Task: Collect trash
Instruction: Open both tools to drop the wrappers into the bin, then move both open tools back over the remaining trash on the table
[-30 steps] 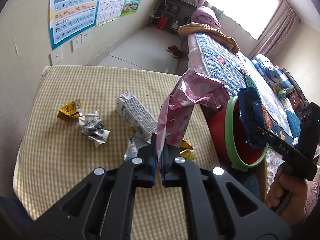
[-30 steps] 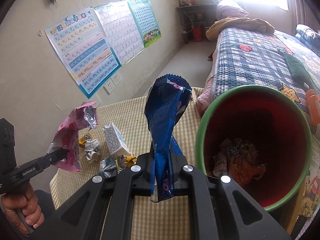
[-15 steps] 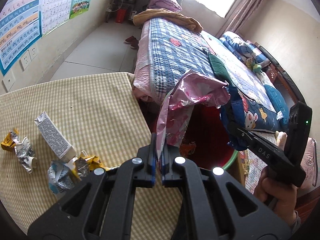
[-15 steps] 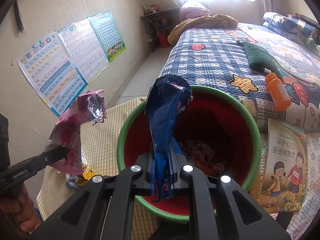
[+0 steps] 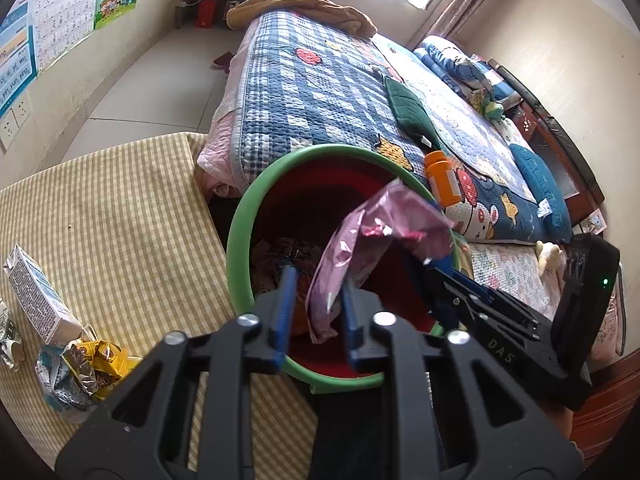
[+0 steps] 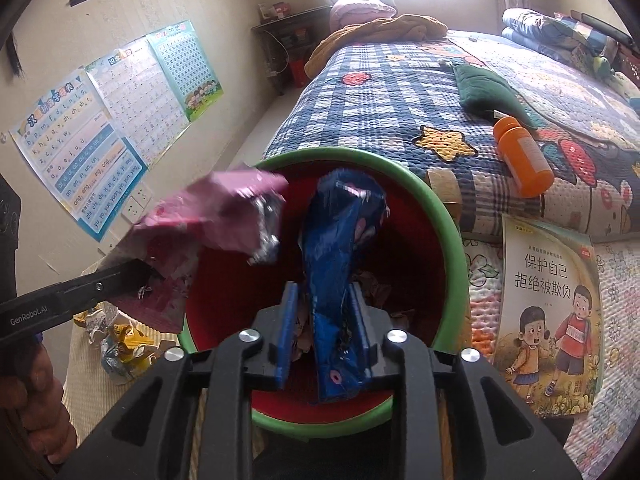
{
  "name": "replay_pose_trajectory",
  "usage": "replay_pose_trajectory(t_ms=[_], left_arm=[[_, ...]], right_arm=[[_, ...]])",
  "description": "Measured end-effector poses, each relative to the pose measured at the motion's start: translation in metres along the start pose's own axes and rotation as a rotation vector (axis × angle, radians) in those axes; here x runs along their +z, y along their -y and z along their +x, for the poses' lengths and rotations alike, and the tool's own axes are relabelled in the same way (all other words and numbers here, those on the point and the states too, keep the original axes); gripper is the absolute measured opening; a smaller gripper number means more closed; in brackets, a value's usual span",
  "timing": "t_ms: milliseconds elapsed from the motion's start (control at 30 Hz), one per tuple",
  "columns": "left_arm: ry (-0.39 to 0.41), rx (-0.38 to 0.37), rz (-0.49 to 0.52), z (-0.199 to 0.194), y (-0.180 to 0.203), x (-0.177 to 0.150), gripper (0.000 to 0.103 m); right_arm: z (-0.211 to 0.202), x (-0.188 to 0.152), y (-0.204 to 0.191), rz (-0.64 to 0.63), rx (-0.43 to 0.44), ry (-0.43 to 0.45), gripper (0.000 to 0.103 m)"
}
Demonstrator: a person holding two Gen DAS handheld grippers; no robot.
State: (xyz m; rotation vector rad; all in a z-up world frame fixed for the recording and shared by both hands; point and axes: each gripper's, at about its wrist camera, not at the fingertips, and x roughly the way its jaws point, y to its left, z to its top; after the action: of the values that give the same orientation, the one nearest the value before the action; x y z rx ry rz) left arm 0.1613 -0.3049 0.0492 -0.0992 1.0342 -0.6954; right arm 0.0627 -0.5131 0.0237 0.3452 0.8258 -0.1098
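On the table (image 5: 120, 216), which wears a yellow-and-white checked cloth of soft weave, a boxy white milk carton (image 5: 34, 296) lies on its side at the left edge. Just beside it sits a heap of crumpled foil wrappers (image 5: 80, 364), silver and yellow, creased and shiny.

The left claw (image 5: 316, 304) has just been opening, and its blue pads stand apart. Between them hangs a pink wrapper (image 5: 360, 248), thin glossy film, crinkled, its top folded over, with a silvery lining showing in the right wrist view. It leans against the right-hand pad; whether it is loose cannot be told. It hangs over the mouth of the bin (image 5: 240, 240), a round plastic tub, red inside with a smooth green rim, standing between table and bed, with crushed packaging at its bottom.

The right claw (image 6: 324, 320) has likewise just been opening, pads apart. A dark blue wrapper (image 6: 340, 240), tall, twisted and glossy, stands between them against the right pad, also over the bin.

A quilted blue checked bed (image 6: 400, 92) carries a smooth orange bottle (image 6: 522, 156).
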Motion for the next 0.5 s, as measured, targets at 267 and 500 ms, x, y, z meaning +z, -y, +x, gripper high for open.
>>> replay_pose_trajectory(t_ms=[267,500], left_arm=[[0.047,0.043,-0.040,-0.020,-0.022,-0.003,0.085],[0.091,0.094,-0.097,-0.055,-0.059,-0.021,0.097]], right_arm=[[-0.002,-0.005,-0.004,0.002,-0.007,0.009,0.068],[-0.003,-0.005,-0.033,-0.047,0.005,0.026,0.083]])
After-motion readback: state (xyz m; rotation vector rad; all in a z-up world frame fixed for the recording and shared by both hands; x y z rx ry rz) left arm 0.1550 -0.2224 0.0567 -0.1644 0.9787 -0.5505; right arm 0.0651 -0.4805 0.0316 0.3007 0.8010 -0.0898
